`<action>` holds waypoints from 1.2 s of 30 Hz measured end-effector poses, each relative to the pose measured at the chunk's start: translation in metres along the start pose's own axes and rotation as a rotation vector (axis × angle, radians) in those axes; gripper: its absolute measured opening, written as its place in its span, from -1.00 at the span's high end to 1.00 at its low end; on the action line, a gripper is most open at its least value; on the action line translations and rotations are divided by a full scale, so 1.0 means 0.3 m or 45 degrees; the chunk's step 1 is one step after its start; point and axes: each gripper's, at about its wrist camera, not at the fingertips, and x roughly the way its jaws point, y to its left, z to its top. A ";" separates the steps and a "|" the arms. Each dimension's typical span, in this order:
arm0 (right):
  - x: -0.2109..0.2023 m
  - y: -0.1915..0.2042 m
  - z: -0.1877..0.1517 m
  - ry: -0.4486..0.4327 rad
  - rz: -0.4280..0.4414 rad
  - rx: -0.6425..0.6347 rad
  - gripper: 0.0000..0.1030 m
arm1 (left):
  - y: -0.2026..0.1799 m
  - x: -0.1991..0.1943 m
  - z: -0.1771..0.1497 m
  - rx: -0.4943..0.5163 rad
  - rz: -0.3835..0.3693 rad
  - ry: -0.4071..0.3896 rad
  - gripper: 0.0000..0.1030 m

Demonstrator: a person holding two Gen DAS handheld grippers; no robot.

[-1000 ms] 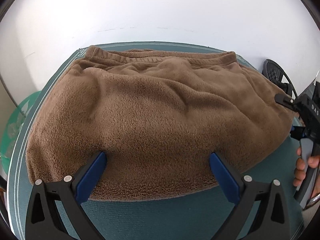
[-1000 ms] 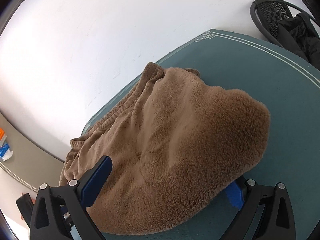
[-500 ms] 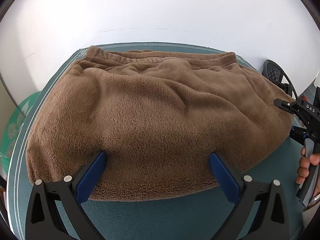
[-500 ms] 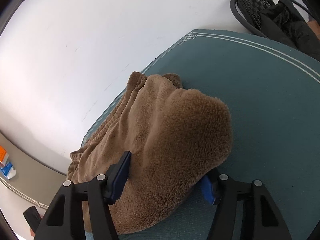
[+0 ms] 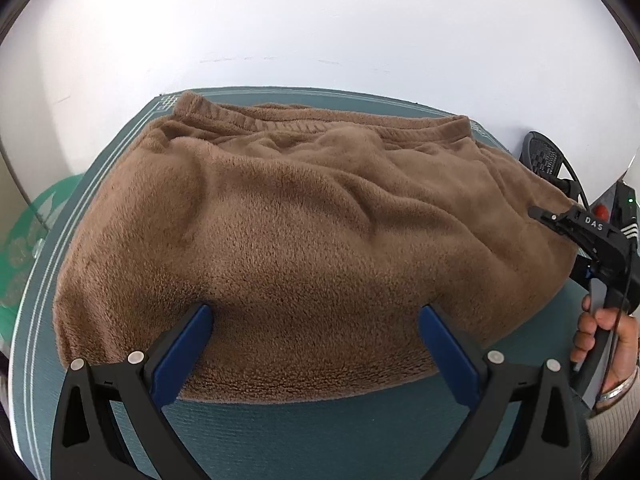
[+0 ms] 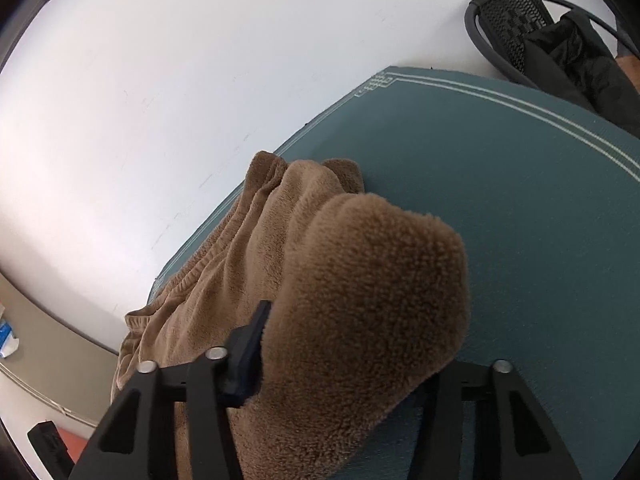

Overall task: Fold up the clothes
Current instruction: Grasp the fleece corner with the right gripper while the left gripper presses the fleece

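A brown fleece garment (image 5: 304, 240) lies spread across a teal mat (image 5: 320, 432) with pale border lines, which covers the desk against a white wall (image 5: 320, 20); its ribbed waistband runs along the far edge and its near hem faces the left gripper (image 5: 316, 344). That gripper's jaws stand wide open, the blue pads set against the near hem at either side, not pressing the cloth. At the garment's right end the right gripper (image 6: 344, 364) has a thick bunch of fleece between its jaws, which are closing; the left pad presses into the pile, while the right one is hidden behind the cloth. In the left wrist view the right gripper's black body bears the white letters "DAS" (image 5: 593, 223), and a hand (image 5: 600, 336) with a cream cuff holds its handle. A black mesh chair (image 6: 520, 28) with dark cloth draped on it stands beyond the mat's far right corner.
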 end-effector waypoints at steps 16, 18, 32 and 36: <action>0.006 -0.063 0.048 -0.001 -0.025 -0.047 0.11 | 0.049 0.036 0.025 0.011 0.200 -0.018 -1.00; 0.008 -0.070 0.055 -0.001 -0.021 -0.044 0.11 | 0.042 0.043 0.020 0.026 0.215 -0.020 -1.00; 0.020 -0.025 0.023 0.000 -0.017 -0.039 0.10 | 0.032 0.055 0.016 0.050 0.229 -0.022 -1.00; 0.027 -0.002 0.022 0.000 -0.025 -0.049 0.11 | 0.030 0.058 0.013 0.058 0.232 -0.028 -1.00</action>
